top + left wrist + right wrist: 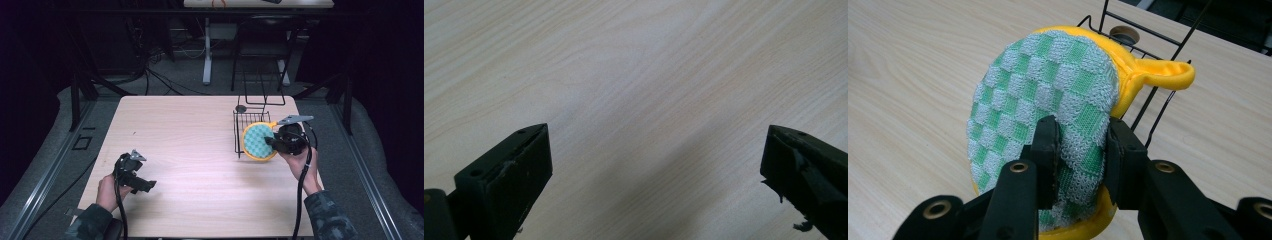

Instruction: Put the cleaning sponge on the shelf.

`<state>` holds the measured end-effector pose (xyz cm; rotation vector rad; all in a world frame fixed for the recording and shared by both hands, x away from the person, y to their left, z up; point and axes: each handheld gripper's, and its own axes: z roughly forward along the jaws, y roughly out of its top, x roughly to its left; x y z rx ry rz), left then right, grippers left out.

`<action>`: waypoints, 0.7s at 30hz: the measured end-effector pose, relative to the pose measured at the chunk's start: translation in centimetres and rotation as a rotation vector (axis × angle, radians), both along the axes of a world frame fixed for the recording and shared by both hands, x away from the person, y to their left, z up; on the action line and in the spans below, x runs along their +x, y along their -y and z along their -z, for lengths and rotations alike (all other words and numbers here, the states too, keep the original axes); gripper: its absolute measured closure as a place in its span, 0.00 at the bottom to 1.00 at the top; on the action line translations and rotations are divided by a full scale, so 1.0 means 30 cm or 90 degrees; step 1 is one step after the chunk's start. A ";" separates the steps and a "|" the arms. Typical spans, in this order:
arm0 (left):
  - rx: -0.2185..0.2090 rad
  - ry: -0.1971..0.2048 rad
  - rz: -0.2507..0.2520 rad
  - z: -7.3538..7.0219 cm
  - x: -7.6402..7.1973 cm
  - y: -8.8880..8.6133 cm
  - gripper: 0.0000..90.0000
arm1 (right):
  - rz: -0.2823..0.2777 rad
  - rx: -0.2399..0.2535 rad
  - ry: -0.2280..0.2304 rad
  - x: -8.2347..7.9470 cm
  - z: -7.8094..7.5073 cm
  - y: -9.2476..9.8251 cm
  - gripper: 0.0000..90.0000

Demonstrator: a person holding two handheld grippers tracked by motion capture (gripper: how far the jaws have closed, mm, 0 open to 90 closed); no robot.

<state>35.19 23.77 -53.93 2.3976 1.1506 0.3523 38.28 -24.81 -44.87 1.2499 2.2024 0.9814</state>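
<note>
Between the jaws of my right gripper (1079,150) sits the lower edge of a round scrubbing pad (1048,115), green-and-white checked on its face with a yellow rim. The jaws are pressed in on it, puckering the knit between them, and I judge that pinch is near the rim so the pad can hang free and its face stays turned towards me. The pad is lifted off the surface (913,75) and tilted, its far edge higher than the near one. Just past that far edge its yellow hanging loop (1168,75) sticks out sideways, close to the wire dish rack (1143,37) behind it. I read this as carrying the pad at the rack's near side, either towards its wires or away from them; I cannot tell which. Inside the rack, farther off, lies a small round dark thing (1124,34) that I cannot identify.

In the high view the pad (257,141) hangs just ahead of my right gripper (272,142), against the front of the rack (250,120).

My left gripper (145,185) is well apart from all this, near my side of the surface. Its jaws stand spread wide with nothing between them, bare wood (634,80) ahead. I take it to be parked there to keep clear of the working hand.
</note>
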 end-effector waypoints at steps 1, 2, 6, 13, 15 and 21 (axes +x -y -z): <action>0.001 0.003 -0.002 0.000 0.000 0.001 0.00 | 0.002 0.002 0.004 0.004 0.001 -0.001 0.77; 0.000 0.001 -0.001 0.000 0.000 0.000 0.00 | 0.002 0.002 0.005 0.008 0.000 -0.001 0.77; -0.002 0.004 -0.005 -0.001 0.000 -0.003 0.00 | 0.012 0.001 0.015 0.022 0.000 0.000 0.77; 0.000 0.005 -0.003 -0.001 -0.002 -0.001 0.00 | 0.036 0.006 0.035 0.038 -0.002 0.003 0.78; 0.002 0.006 -0.003 -0.001 -0.002 -0.001 0.00 | 0.035 0.005 0.037 0.043 0.000 0.002 0.78; 0.000 0.002 0.002 -0.001 -0.001 -0.001 0.00 | 0.046 0.000 0.045 0.068 0.015 -0.011 0.78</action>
